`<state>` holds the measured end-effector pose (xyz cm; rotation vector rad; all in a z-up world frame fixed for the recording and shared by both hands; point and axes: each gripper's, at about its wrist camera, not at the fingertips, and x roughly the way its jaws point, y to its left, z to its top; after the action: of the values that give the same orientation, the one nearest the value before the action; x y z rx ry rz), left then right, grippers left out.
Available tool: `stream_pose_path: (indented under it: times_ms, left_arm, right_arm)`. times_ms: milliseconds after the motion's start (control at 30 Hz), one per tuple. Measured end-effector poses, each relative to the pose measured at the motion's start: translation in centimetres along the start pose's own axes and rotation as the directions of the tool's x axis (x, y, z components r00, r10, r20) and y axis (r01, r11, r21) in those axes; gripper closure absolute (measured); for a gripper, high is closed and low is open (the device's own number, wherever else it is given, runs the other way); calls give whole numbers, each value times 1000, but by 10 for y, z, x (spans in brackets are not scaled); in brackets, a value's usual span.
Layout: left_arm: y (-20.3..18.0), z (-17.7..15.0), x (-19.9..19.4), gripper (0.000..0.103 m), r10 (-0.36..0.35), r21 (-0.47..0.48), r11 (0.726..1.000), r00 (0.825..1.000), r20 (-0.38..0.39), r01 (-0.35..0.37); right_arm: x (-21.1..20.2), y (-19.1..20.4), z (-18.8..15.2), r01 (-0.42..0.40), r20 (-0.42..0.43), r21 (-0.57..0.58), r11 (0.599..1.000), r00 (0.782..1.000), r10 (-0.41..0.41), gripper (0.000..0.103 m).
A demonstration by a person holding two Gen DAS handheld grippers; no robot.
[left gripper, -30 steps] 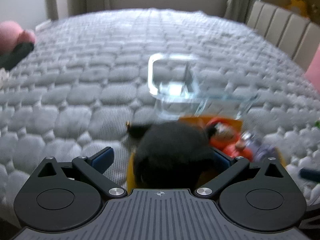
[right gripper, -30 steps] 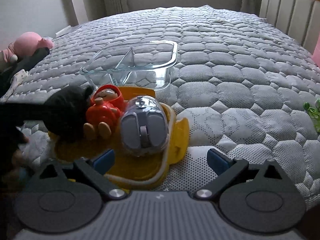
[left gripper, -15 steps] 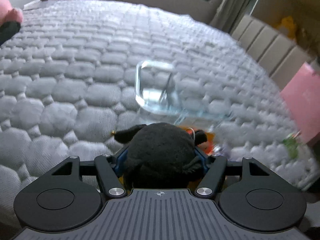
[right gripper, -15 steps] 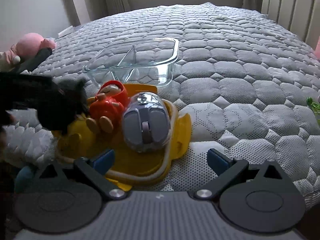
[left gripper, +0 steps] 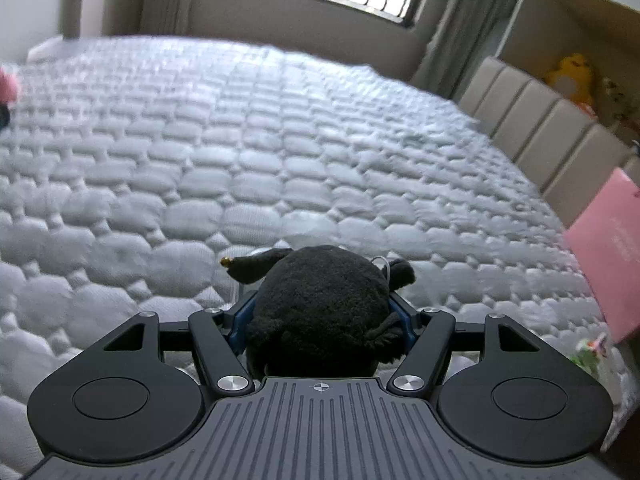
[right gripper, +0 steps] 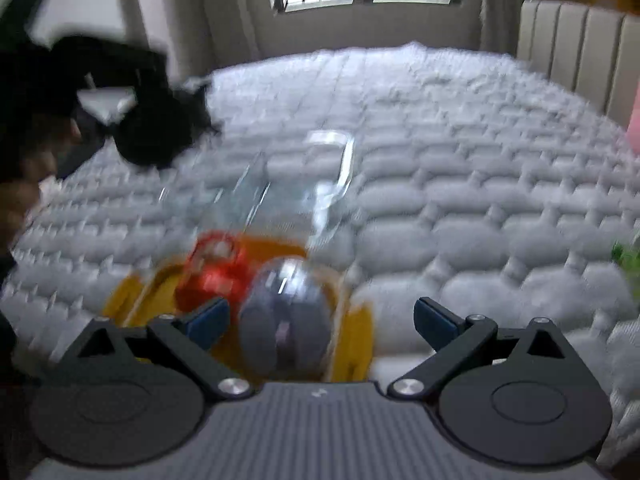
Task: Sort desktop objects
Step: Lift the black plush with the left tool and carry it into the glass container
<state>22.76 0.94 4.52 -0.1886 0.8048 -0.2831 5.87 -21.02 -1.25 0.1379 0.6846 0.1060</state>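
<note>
**Black plush lifted clear of yellow tray**

Since the earlier frame the left gripper (left gripper: 322,312) has clamped the black plush toy (left gripper: 320,304) and raised it above and left of the yellow tray (right gripper: 360,340), toward the glass container (right gripper: 280,188) beyond the tray (presumably its destination). The right gripper (right gripper: 320,320) hangs open over the tray. Blur obscures the tray's remaining contents.

My left tool (left gripper: 322,312) is raised and angled downward, its blue pads (left gripper: 242,316) pressed against both sides of a black plush toy (left gripper: 320,304). My right tool (right gripper: 316,320) hangs low, jaws spread wide with nothing gripped.
</note>
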Motion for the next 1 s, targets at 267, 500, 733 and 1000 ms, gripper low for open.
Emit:
stream_pose_path:
  times_ms: [267, 500, 733, 1000]
  left_arm:
    - [23, -6, 39, 32, -14, -44, 999, 997, -81, 10]
    - [33, -6, 47, 29, -75, -112, 992, 991, -108, 62]
    - [26, 6, 17, 17, -74, -103, 992, 997, -32, 71]
    - [22, 12, 15, 21, -119, -120, 986, 991, -53, 112]
  right_arm:
    - [10, -46, 9, 27, 83, 152, 988, 996, -40, 3]
    - [23, -68, -6, 39, 90, 257, 966, 994, -64, 3]
    - [27, -72, -17, 97, 94, 259, 961, 988, -125, 3]
    - [31, -67, -20, 85, 103, 230, 969, 989, -111, 3]
